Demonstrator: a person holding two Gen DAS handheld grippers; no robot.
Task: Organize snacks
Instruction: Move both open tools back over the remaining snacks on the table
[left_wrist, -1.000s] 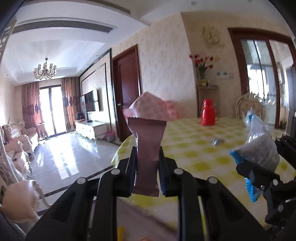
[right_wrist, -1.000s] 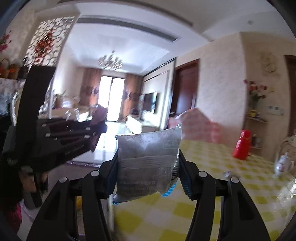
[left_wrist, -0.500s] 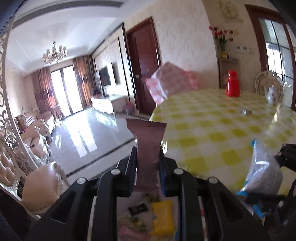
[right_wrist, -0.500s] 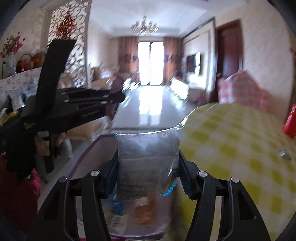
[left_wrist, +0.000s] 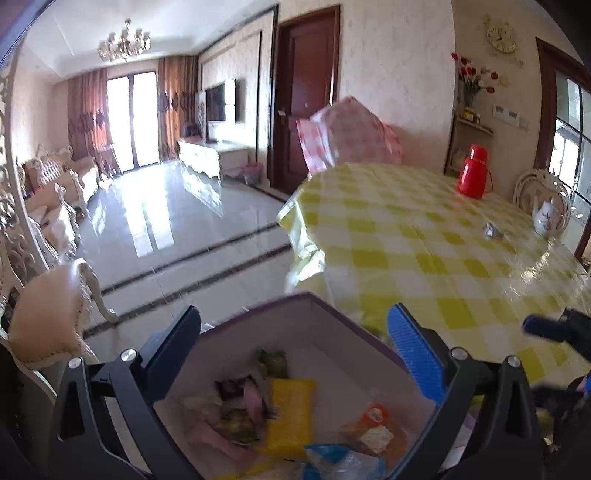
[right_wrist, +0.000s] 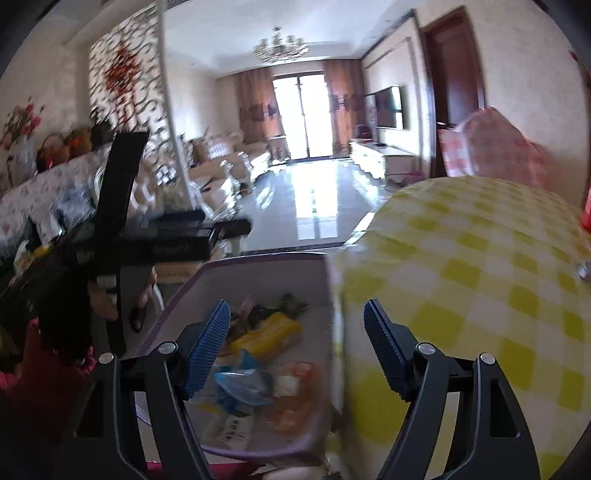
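My left gripper (left_wrist: 295, 332) is tilting downward, its fingers (left_wrist: 415, 354) spreading wide with nothing between them. My right gripper (right_wrist: 295, 325) is angling down too, its fingers (right_wrist: 207, 341) opening, empty, with the left gripper off to their left.

A glossy tiled floor (left_wrist: 173, 221) mirrors the window light beside a table under a shiny, plastic-looking yellow-checked cloth (left_wrist: 424, 251). The smooth pale bin (left_wrist: 295, 325) holds crinkled foil and clear plastic snack packets (left_wrist: 291, 413). Ribbed blue pads (left_wrist: 413, 350) line the matt black plastic fingers of the left gripper (left_wrist: 295, 332).
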